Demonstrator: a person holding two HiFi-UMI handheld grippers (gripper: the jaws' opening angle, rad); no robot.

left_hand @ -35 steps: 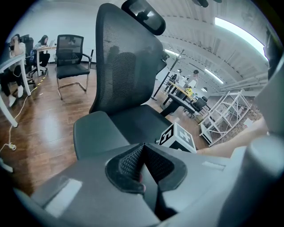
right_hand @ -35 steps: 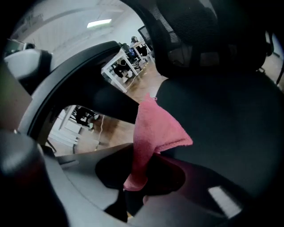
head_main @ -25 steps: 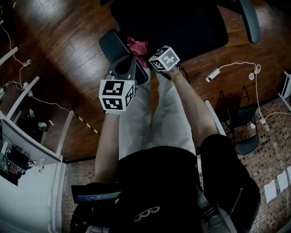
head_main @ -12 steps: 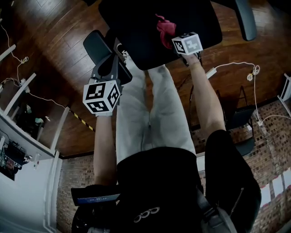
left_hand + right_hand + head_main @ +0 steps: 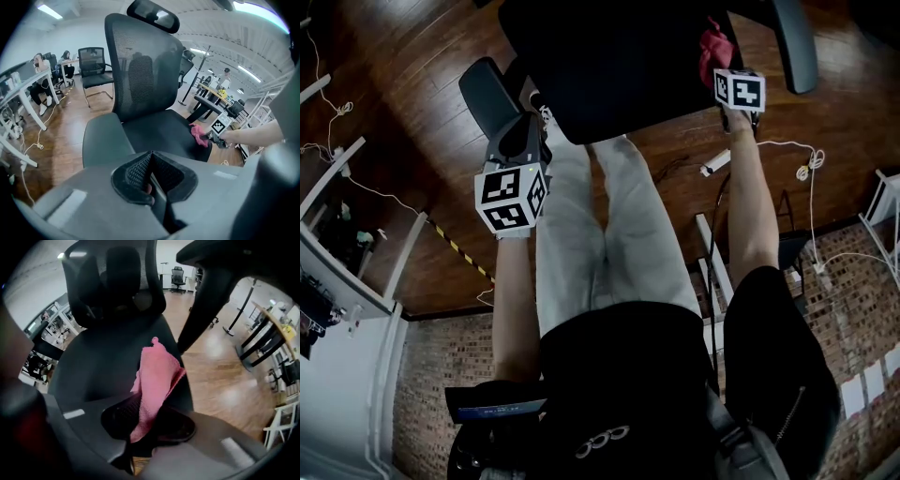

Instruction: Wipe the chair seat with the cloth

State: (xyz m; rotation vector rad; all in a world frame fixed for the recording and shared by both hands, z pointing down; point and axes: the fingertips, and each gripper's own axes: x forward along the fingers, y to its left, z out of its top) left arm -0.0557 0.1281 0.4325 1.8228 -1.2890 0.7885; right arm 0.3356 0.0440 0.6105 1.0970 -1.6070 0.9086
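The right hand-held gripper (image 5: 145, 423), pinching the crumpled pink cloth (image 5: 712, 42), has swept across the black padded chair seat (image 5: 619, 66) to its 2 o'clock edge, so one wiping pass appears complete.

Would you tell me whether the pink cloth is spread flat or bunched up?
Bunched up: the pink cloth is pinched in the right tongs and crumpled in folds, not laid flat on the chair seat.

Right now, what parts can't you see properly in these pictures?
- Head view: the chair's backrest is cut off by the top edge; only the seat shows.
- Right gripper view: the cloth in the right claw covers the seat beneath, so contact is unclear.
- All views: the chair's base, hidden under the seat.
- Left gripper view: the far people, too small.
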